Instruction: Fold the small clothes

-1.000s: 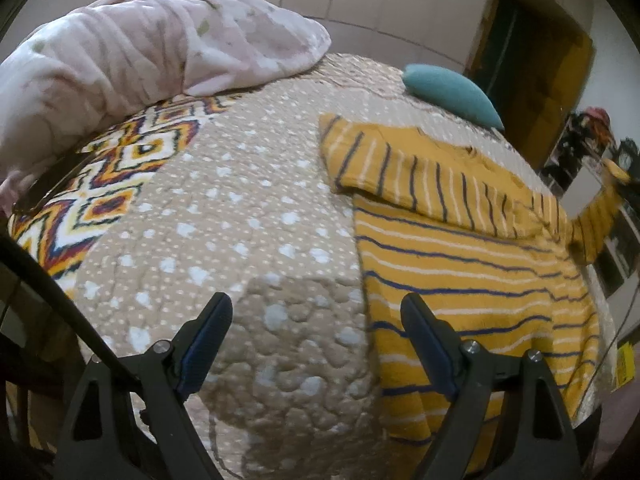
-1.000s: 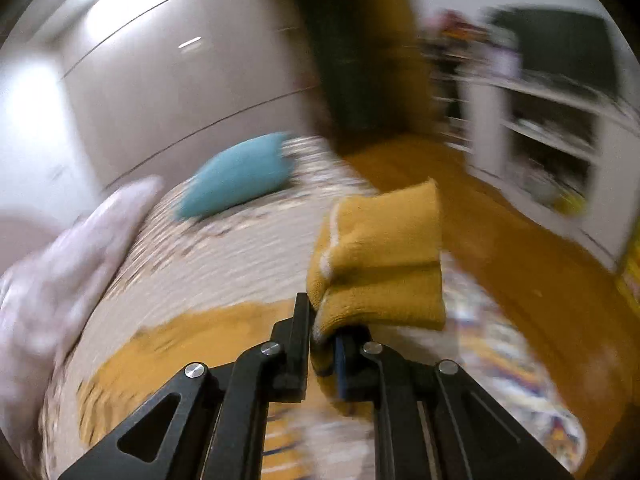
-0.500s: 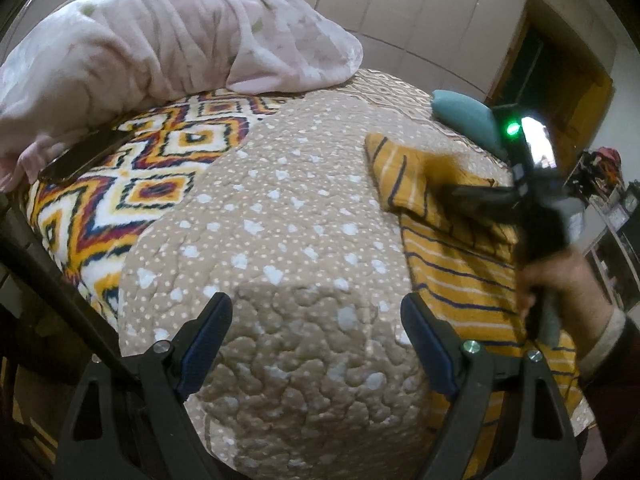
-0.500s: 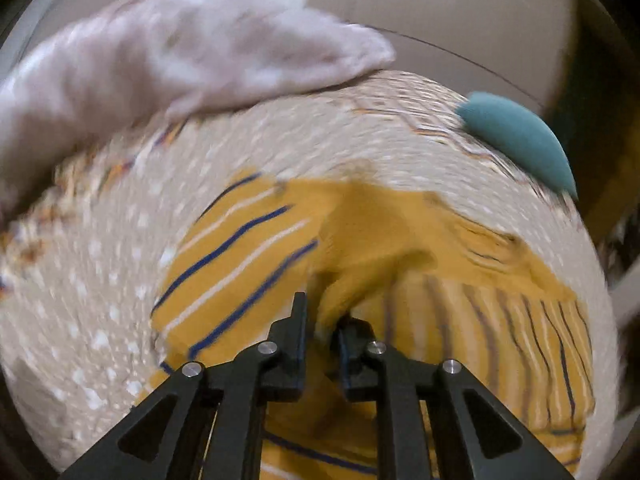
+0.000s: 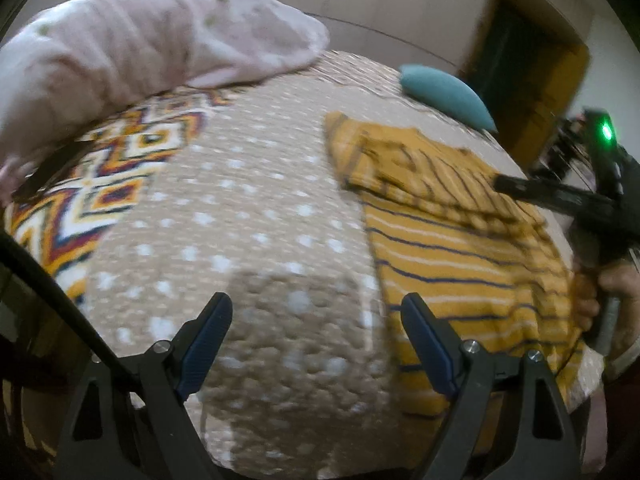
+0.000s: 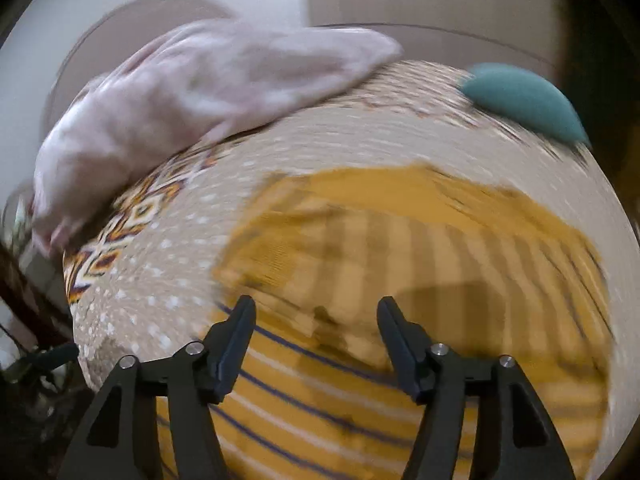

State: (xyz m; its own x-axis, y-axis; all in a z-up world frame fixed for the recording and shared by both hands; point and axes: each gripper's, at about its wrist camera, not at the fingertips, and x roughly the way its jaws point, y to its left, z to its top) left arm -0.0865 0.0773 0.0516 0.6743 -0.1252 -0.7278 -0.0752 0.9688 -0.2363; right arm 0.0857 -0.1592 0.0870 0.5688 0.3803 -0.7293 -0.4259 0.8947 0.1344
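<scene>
- My right gripper (image 6: 316, 344) hangs over the mustard-yellow, navy-striped knit sweater (image 5: 460, 256), fingers spread and empty, its sleeve lying folded across the chest.
- My left gripper (image 5: 316, 340) waits beside the sweater, fingers apart, over the beige dotted bedspread (image 5: 248, 216).

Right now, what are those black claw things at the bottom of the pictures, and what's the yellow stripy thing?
Those claws are grabbers that a person holds, one in each hand. Each has a tiny camera looking out along its two fingers, so each picture is taken from one grabber. The left gripper is open over the dotted bedspread, holding nothing. The right gripper is open too, above the yellow striped sweater, which lies on the bed with its sleeves folded across. A pink blanket and a teal pillow lie farther back. The left picture also shows the person's hand holding the other grabber.
</scene>
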